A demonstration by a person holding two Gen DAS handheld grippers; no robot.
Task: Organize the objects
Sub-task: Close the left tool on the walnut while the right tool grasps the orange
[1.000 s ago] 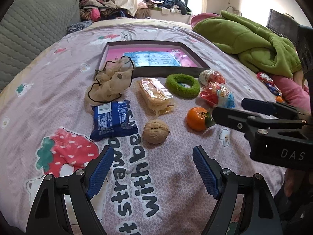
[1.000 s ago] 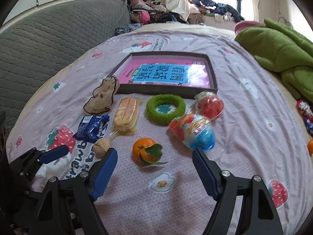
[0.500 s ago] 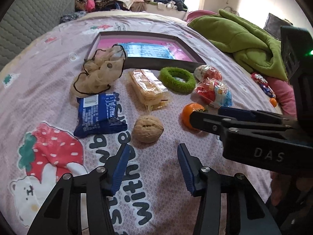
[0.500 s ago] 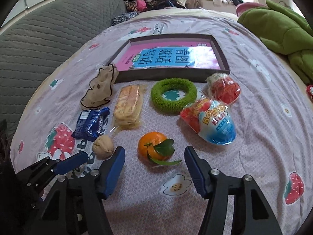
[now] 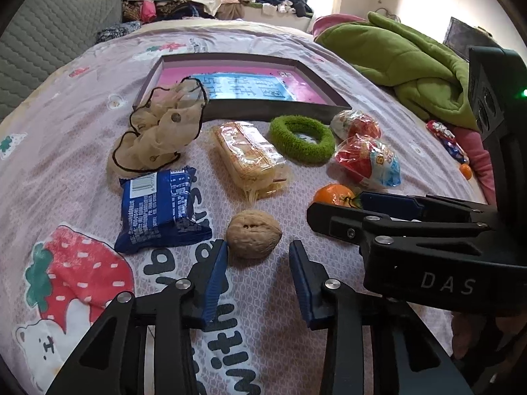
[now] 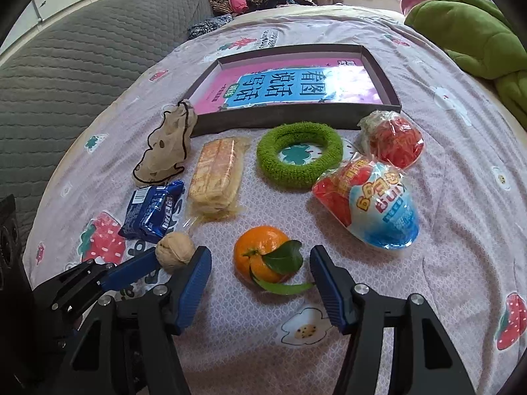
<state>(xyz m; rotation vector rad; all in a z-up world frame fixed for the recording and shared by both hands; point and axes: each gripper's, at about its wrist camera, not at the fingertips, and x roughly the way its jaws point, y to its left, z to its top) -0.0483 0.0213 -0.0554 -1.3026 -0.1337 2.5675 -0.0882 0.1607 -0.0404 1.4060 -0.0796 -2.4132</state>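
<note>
While closing around the walnut (image 5: 254, 237), the left hand-held gripper (image 5: 258, 256) hasn't touched it yet.

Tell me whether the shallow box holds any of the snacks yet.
No. The box holds only a pink book; all the snacks lie outside it.

Two cameras look down at the bed from close up.
Each sits behind its own blue fingers, facing the dark flat cardboard tray (image 5: 273, 112) (image 6: 290, 113). Both see the round brown walnut (image 5: 254, 237) (image 6: 174, 252) and the orange tangerine (image 5: 332, 195) (image 6: 263, 251).
</note>
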